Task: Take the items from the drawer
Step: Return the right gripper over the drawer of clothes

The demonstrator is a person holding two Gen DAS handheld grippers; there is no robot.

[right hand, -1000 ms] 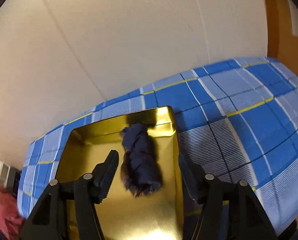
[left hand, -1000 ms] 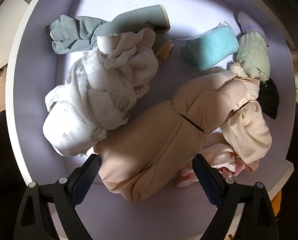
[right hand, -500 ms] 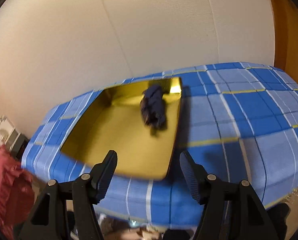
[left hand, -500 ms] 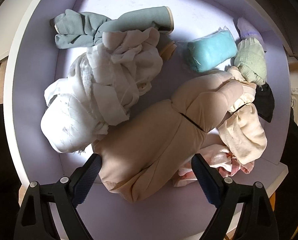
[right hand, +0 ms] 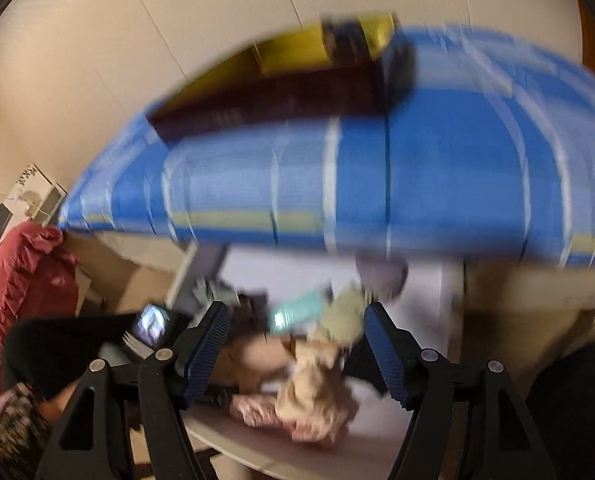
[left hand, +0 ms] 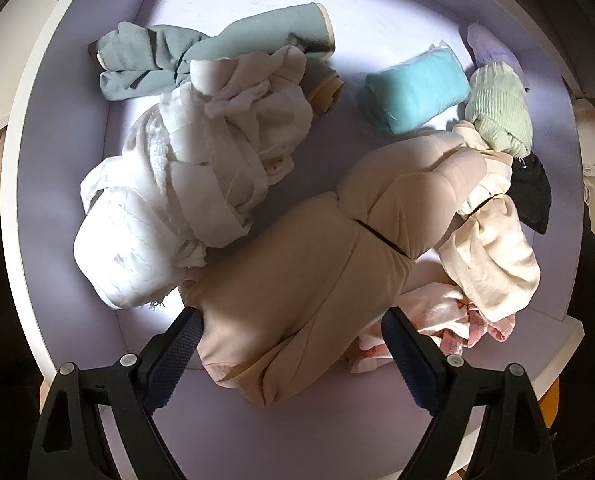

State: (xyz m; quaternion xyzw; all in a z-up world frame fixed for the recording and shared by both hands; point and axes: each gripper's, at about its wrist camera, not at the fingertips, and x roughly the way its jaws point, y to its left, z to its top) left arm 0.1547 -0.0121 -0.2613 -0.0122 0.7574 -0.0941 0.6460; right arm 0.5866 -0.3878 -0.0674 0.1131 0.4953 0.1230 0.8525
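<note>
Inside the lilac open drawer, a beige padded garment at six o'clock, white knit bundle at nine and turquoise roll at two remain, one dark item already in the gold tray, left tongs released, right tongs opening, empty.

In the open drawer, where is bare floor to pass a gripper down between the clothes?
Bare drawer floor lies along the far wall, above the grey-green garment, and in a strip between the white bundle and the turquoise roll. The right side is crowded with overlapping clothes.
</note>
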